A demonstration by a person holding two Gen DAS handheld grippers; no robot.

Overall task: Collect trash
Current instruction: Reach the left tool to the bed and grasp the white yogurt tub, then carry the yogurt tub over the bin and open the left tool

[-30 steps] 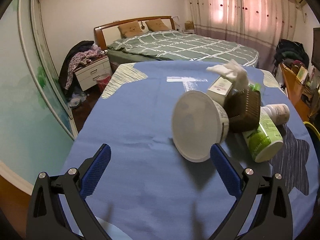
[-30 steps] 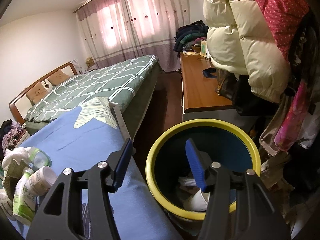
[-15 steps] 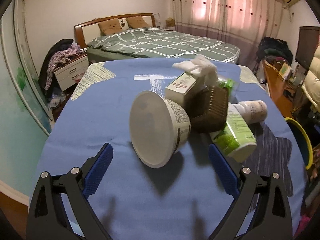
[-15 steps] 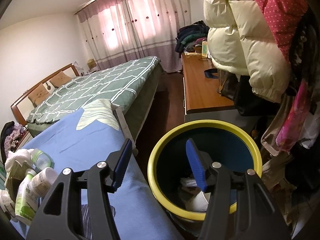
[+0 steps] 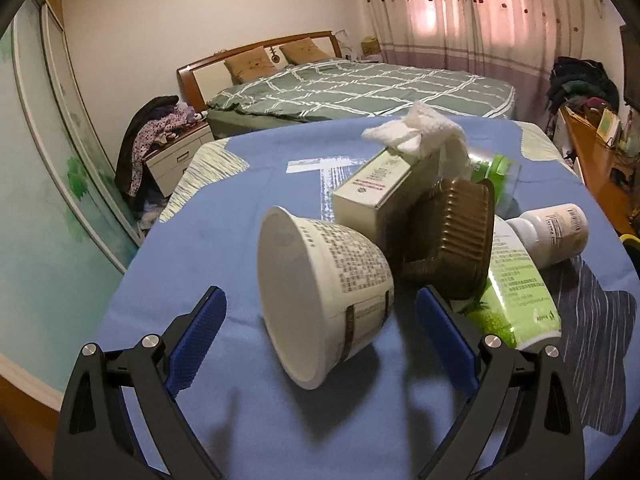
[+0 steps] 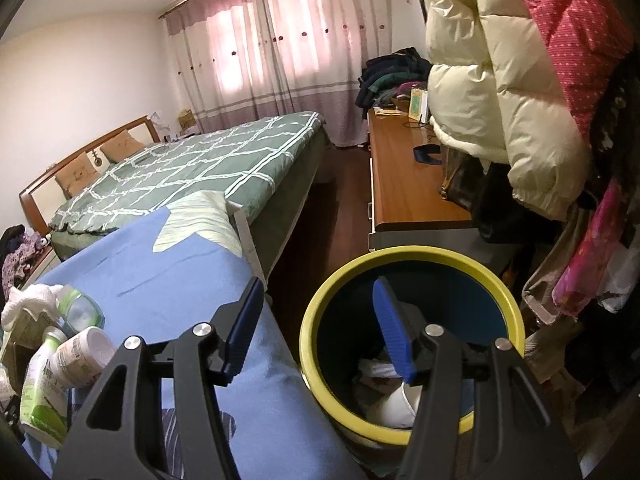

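Note:
A pile of trash lies on the blue tablecloth [image 5: 224, 232]: a white paper cup [image 5: 320, 300] on its side, a white carton [image 5: 384, 188], a brown ribbed tray [image 5: 452, 236], a green tube [image 5: 516, 292], a white pill bottle [image 5: 556, 232] and a white tissue [image 5: 420, 128]. My left gripper [image 5: 320, 344] is open, its blue pads on either side of the cup, not touching. My right gripper [image 6: 316, 324] is open and empty above the yellow-rimmed blue bin [image 6: 412, 256], which holds a white cup [image 6: 396, 404] and scraps.
A green checked bed [image 5: 360, 88] stands behind the table. A wooden desk [image 6: 404, 184] and hanging jackets [image 6: 500, 80] crowd the right of the bin. A nightstand with clothes [image 5: 168, 140] is at the far left. The bin stands just off the table's edge [image 6: 280, 360].
My left gripper has moved in toward the white cup, which now lies between its open pads. The right gripper has stayed over the bin.

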